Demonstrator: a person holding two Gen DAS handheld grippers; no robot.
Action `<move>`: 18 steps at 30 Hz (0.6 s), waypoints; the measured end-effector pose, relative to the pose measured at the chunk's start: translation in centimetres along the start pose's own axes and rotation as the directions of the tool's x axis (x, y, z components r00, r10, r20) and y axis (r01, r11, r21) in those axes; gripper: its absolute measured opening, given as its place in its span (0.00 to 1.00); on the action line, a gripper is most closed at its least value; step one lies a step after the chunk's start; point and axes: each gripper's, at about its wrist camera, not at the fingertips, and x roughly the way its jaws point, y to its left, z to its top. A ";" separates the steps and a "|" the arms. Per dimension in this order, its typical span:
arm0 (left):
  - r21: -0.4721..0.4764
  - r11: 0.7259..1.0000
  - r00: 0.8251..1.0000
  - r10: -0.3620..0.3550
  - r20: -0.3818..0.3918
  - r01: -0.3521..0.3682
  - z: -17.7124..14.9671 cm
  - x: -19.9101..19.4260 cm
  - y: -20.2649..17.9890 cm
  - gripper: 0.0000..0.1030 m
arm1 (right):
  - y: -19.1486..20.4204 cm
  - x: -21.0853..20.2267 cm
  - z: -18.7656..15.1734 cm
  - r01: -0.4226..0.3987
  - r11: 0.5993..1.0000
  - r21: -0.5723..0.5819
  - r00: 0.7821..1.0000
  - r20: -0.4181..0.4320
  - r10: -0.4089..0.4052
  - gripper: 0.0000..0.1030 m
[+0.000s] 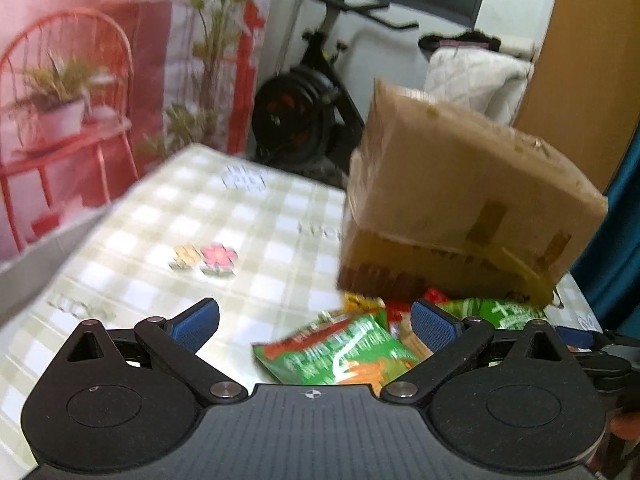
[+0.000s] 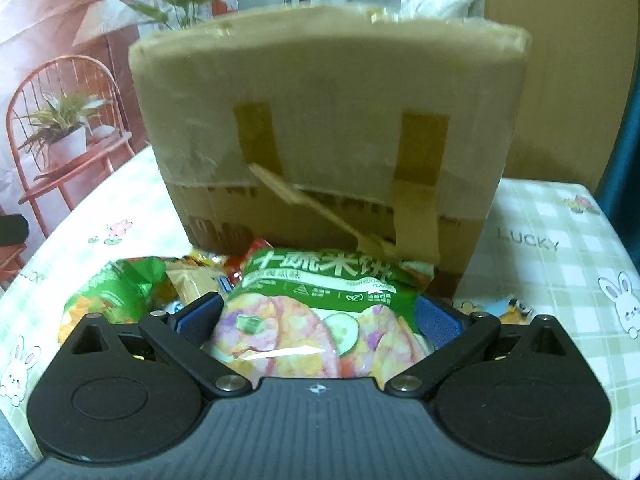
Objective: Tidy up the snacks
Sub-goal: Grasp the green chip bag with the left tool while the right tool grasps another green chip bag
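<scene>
A pile of snack packets lies on the checked tablecloth in front of a taped cardboard box (image 2: 328,128). In the right wrist view a green rice-cracker packet (image 2: 316,320) sits between the blue pads of my right gripper (image 2: 320,320), which is closed against its sides. In the left wrist view my left gripper (image 1: 314,326) is open and empty, above a green and orange snack packet (image 1: 340,356). The box (image 1: 460,200) stands to its right, with more packets (image 1: 496,312) at its base. Another green packet (image 2: 108,296) lies left of the held one.
The table (image 1: 168,232) has a green-checked cloth with flower and rabbit prints. A grey cardboard edge (image 1: 36,264) crosses the left of the left wrist view. Behind the table stand an exercise bike (image 1: 304,112) and a printed backdrop with a red chair (image 2: 64,128).
</scene>
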 end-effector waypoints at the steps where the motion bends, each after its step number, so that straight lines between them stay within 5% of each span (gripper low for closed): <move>1: -0.011 1.000 1.000 -0.012 -0.022 0.012 -0.1 0.7 0.0 1.00 | 0.0 0.2 -0.1 0.005 1.000 -0.005 1.000 -0.004 -0.005 1.00; 18: -0.180 0.983 0.957 -0.020 -0.289 -0.034 -3.1 7.7 1.3 1.00 | -1.3 0.5 -0.9 -0.025 0.999 0.043 1.000 0.002 0.025 1.00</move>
